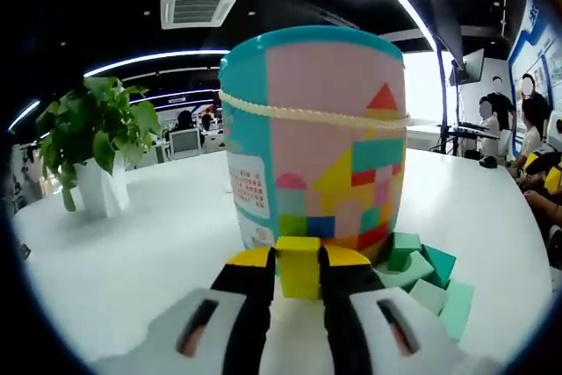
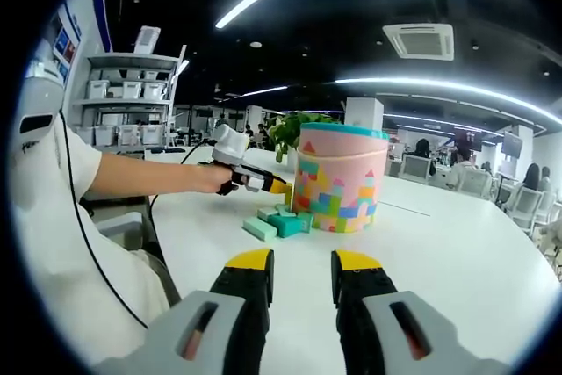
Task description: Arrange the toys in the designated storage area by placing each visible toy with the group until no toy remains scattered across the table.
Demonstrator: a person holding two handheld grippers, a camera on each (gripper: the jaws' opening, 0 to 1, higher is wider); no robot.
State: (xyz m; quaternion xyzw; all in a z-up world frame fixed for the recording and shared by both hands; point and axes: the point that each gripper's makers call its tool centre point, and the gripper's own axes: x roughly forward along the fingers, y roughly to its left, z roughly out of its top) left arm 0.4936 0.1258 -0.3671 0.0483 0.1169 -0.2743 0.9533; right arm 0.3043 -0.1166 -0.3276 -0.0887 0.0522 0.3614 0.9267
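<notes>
Yellow foam toy block (image 1: 299, 265) sitting pinched between left gripper (image 1: 299, 263) jaws, just before tall pink-and-teal patterned toy bucket (image 1: 316, 138); green foam blocks (image 1: 426, 280) lying grouped at its base. Right gripper (image 2: 301, 261) hovering agape, carrying nothing, well apart from the group; apparently nearing completion, yellow block remaining.

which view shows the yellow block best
The left gripper view: the yellow block sits close up, clamped between the left gripper jaws in front of the toy tub. In the right gripper view that spot is far and the block can't be made out.
</notes>
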